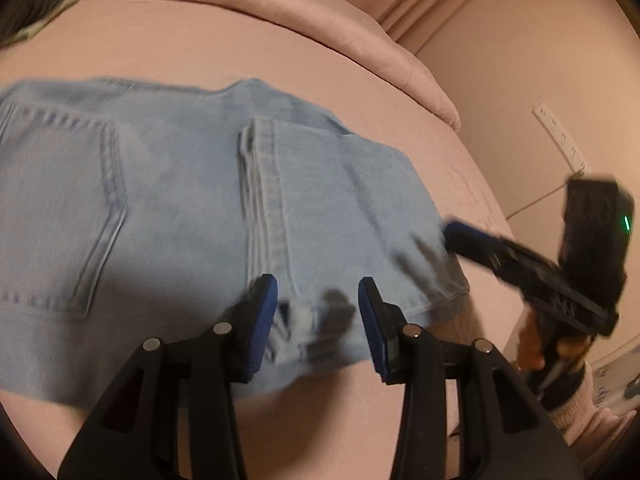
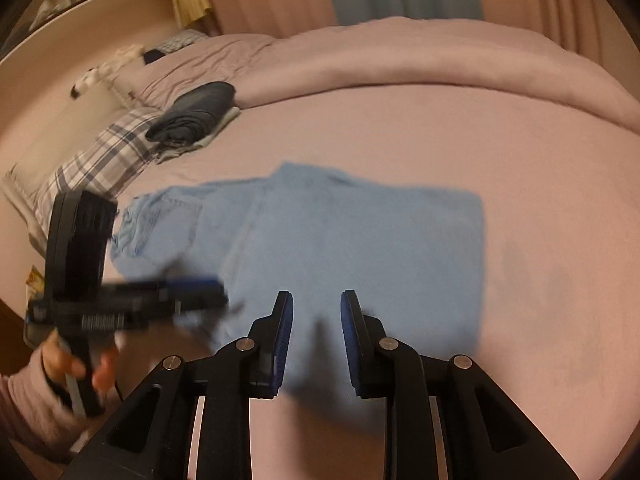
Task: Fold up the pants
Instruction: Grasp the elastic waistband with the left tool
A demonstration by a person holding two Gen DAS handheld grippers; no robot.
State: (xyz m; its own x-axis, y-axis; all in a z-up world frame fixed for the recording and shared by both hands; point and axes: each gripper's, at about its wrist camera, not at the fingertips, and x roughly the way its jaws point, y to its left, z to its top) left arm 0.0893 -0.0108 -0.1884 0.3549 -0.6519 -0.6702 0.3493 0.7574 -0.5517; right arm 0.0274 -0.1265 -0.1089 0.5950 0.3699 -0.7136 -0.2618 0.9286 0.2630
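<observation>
A: Jeans lie folded on the bed. Left hand-held gripper and right hand-held gripper both gape, holding nothing.

B: Risk: a careless pinch catches only the top layer, dragging the fold apart.

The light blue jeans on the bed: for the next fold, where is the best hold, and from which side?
Judging by how the jeans lie, flat and already folded once, I would pinch the stacked hem edge near the front edge, coming in low from the near side, since those layers give a firm lip.
</observation>
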